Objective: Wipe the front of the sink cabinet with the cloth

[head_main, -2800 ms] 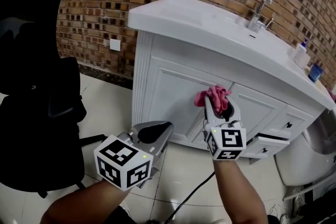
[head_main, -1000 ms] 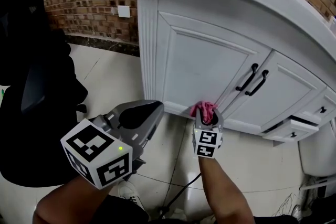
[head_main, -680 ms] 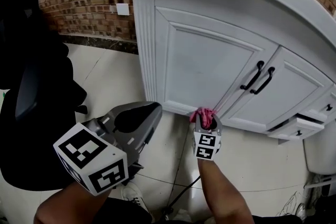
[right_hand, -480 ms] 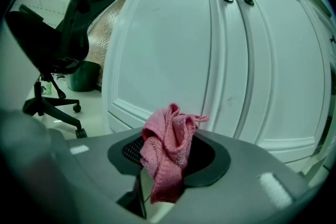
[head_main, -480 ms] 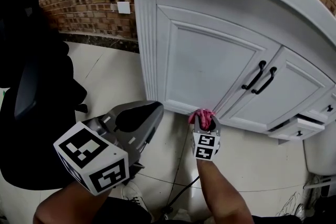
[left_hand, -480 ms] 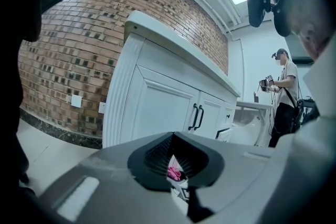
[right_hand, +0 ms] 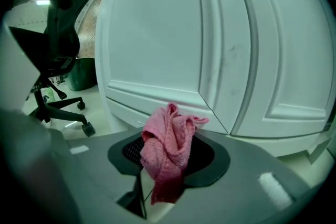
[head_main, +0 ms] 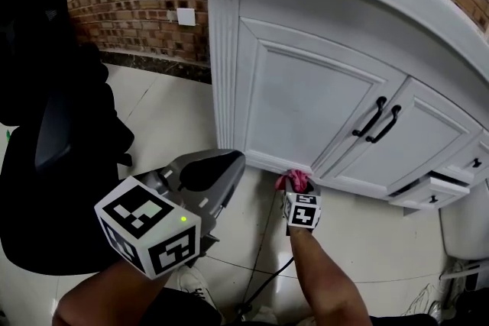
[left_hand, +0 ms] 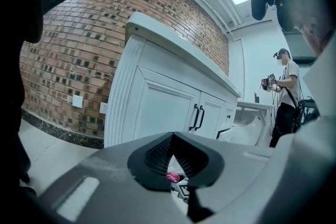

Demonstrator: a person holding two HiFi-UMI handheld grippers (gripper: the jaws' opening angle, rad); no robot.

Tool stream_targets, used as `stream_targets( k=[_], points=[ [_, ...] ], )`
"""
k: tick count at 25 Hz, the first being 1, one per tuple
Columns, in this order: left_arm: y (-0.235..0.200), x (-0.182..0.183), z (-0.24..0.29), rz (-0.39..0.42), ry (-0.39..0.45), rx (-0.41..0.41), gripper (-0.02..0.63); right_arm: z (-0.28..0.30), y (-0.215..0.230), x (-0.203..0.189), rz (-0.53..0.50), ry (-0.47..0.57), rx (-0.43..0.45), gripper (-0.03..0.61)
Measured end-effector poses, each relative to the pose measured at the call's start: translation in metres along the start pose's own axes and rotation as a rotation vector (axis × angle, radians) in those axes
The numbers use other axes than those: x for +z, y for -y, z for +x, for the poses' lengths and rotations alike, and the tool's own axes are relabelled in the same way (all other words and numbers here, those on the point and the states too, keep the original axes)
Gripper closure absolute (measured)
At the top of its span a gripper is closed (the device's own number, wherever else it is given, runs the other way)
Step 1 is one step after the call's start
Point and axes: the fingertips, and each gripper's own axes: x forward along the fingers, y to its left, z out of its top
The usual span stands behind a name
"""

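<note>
Cloth bunched, pinched between right gripper fingers — near sink cabinet base

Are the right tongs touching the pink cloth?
Touching. The right gripper view shows the pink cloth pinched between the right tongs.

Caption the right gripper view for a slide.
Right gripper, shut on a crumpled pink cloth, faces the white panelled cabinet door.
</note>
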Motion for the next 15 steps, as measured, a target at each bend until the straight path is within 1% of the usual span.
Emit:
stream_targets(
  k=[3,6,8,9,11,13,15],
  points=[
    [-0.002,0.002,-0.002,-0.006,0.007,0.008,0.607,0.001,-0.001,0.000,0.027,-0.028,0.004,0.403],
    [-0.003,0.003,-0.004,-0.010,0.014,0.012,0.607,0.000,-0.002,-0.001,0.052,-0.070,0.029,0.403],
    [-0.002,0.004,-0.007,-0.014,0.018,0.008,0.607,-0.007,-0.005,0.002,0.052,-0.088,0.048,0.403],
    [-0.001,0.004,-0.008,-0.015,0.021,0.003,0.607,-0.013,-0.008,0.007,0.045,-0.080,0.061,0.402],
    [0.000,0.005,-0.011,-0.017,0.032,-0.007,0.607,-0.032,-0.020,0.032,0.017,-0.007,0.092,0.403],
    [-0.002,0.007,-0.015,-0.014,0.043,-0.005,0.607,-0.059,-0.036,0.075,-0.026,0.129,0.124,0.403],
    [-0.006,0.007,-0.018,-0.016,0.047,0.003,0.607,-0.091,-0.055,0.127,-0.084,0.282,0.147,0.403]
  ],
)
